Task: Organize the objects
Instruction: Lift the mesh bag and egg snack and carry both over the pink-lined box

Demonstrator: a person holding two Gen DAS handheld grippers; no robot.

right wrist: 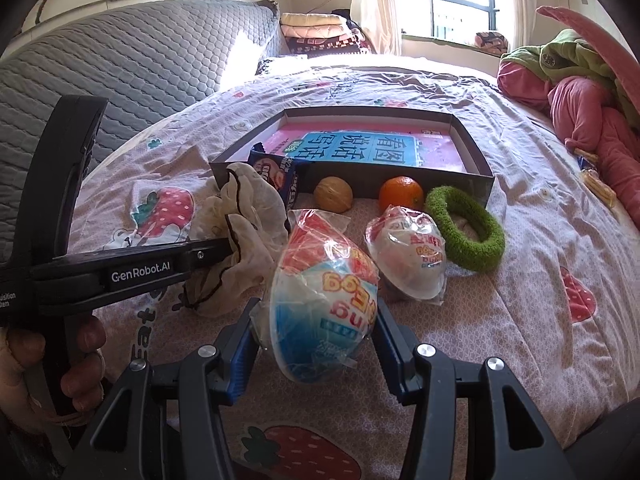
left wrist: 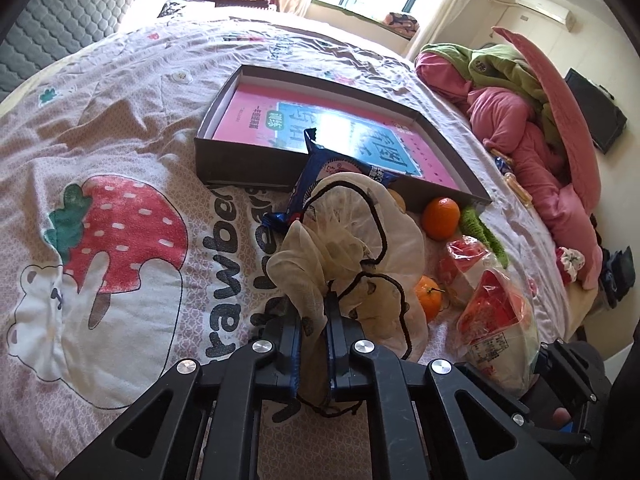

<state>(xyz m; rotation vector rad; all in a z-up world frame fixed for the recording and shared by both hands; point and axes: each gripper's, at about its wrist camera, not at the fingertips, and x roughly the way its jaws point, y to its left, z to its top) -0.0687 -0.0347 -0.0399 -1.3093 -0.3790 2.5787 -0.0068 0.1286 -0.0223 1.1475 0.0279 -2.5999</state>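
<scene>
My left gripper [left wrist: 313, 312] is shut on a cream mesh drawstring bag [left wrist: 352, 236], held just above the bed; it also shows in the right wrist view [right wrist: 240, 236]. My right gripper [right wrist: 316, 320] is shut on a plastic-wrapped surprise egg [right wrist: 324, 308], which also shows in the left wrist view [left wrist: 496, 320]. A second wrapped egg [right wrist: 412, 256] lies beyond it. A dark shallow box [left wrist: 240, 152] holds a pink book [right wrist: 376, 148]. A blue biscuit packet [left wrist: 328, 172] leans on the box's front wall.
In front of the box lie an orange [right wrist: 401, 194], a walnut-like brown fruit [right wrist: 333, 194] and a green fuzzy ring [right wrist: 466, 234]. Another orange [left wrist: 428, 296] sits behind the bag. Pink and green bedding [left wrist: 520, 120] is piled at the right. A grey quilted headboard [right wrist: 120, 68] stands at left.
</scene>
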